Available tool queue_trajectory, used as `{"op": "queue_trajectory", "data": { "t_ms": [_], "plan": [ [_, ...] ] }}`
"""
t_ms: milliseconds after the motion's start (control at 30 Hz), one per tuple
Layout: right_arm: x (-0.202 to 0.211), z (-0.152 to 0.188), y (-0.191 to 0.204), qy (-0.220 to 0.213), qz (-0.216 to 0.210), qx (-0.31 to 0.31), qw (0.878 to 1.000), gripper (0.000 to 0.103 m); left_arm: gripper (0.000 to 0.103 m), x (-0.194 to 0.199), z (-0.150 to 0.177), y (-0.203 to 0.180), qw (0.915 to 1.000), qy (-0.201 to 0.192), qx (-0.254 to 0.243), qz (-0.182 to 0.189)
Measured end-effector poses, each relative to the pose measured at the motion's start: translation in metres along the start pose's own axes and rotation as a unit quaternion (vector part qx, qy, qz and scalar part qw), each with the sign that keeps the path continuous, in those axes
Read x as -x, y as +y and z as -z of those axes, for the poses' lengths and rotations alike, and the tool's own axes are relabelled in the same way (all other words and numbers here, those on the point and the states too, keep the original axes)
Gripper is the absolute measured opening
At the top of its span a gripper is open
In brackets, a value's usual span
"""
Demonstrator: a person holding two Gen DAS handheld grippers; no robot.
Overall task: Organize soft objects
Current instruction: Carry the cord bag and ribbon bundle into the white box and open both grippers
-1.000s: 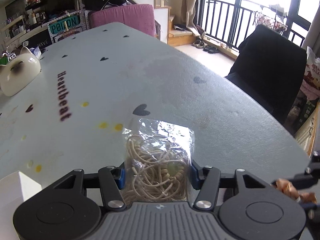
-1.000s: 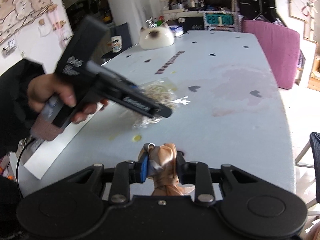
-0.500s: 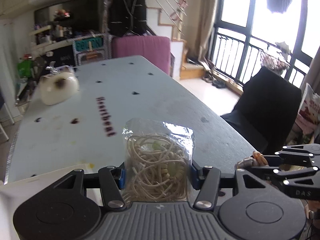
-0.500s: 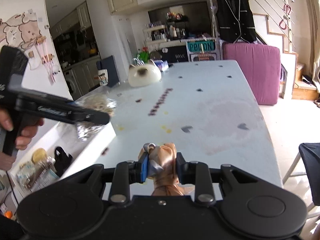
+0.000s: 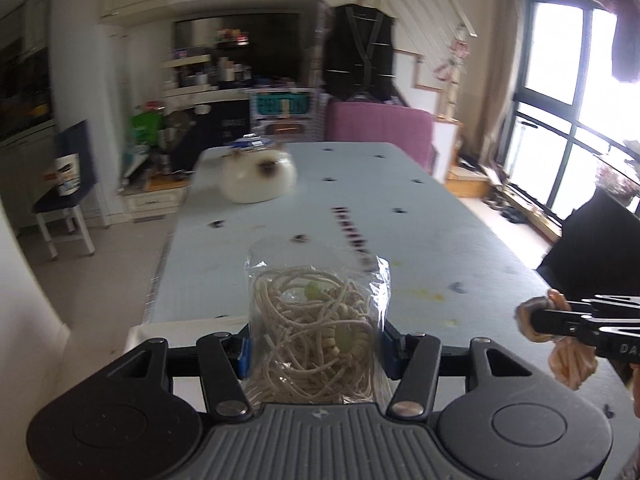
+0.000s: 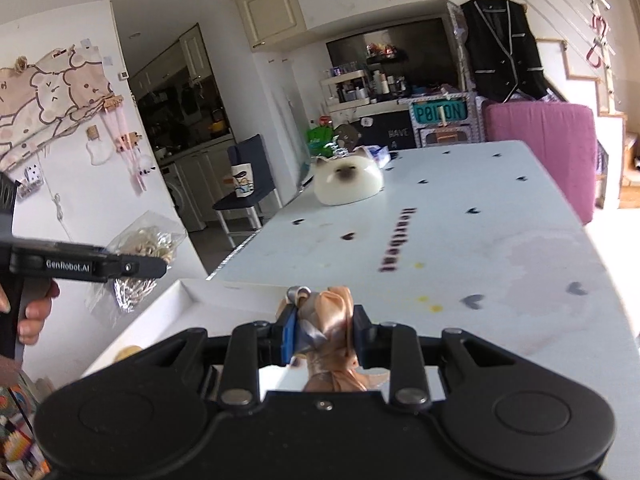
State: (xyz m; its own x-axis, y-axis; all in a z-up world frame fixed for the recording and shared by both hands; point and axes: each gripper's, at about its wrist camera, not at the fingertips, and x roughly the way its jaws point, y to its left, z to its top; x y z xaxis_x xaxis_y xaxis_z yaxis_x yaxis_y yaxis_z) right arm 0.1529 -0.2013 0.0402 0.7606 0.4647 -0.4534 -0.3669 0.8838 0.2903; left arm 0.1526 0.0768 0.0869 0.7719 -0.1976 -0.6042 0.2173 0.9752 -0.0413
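Note:
My left gripper [image 5: 314, 350] is shut on a clear plastic bag of beige cord [image 5: 316, 328] and holds it in the air near the table's left front corner. The bag also shows in the right wrist view [image 6: 140, 256], hanging from the left gripper [image 6: 160, 268]. My right gripper [image 6: 324, 336] is shut on a peach satin scrunchie [image 6: 330, 332], held above the table's near end. The scrunchie also shows at the right edge of the left wrist view [image 5: 560, 340].
A white box [image 6: 180, 320] sits at the table's near left corner. A white cat-shaped cushion [image 6: 347, 182] lies at the far end of the pale blue table [image 6: 500, 240]. A pink chair [image 6: 540, 152] stands behind it, a dark chair [image 5: 596, 240] to the right.
Both grippers have risen and swung left with their loads. The bag has left the table top and now hangs over the left front corner.

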Motion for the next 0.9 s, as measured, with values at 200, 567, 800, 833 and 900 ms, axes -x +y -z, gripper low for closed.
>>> {"op": "queue_trajectory", "data": {
  "t_ms": [200,567,800,833,900],
  "plan": [
    [-0.039,-0.002,0.032,0.022,-0.024,-0.013,0.999,0.029,0.057,-0.010,0.014,0.051,0.9989,0.013,0.032,-0.032],
    [-0.120,0.007,0.077,0.078,-0.022,-0.049,0.996,0.030,0.057,-0.078,0.042,0.098,0.9942,0.064,0.083,-0.025],
    [-0.157,0.017,0.091,0.104,-0.016,-0.058,0.993,0.030,0.057,-0.116,0.057,0.108,0.9900,0.101,0.095,-0.024],
    [-0.161,0.017,0.093,0.106,-0.014,-0.052,0.993,0.030,0.057,-0.120,0.059,0.110,0.9894,0.105,0.098,-0.024],
    [-0.169,0.019,0.098,0.111,-0.011,-0.045,0.993,0.031,0.058,-0.125,0.062,0.112,0.9887,0.109,0.100,-0.025]
  ]
}}
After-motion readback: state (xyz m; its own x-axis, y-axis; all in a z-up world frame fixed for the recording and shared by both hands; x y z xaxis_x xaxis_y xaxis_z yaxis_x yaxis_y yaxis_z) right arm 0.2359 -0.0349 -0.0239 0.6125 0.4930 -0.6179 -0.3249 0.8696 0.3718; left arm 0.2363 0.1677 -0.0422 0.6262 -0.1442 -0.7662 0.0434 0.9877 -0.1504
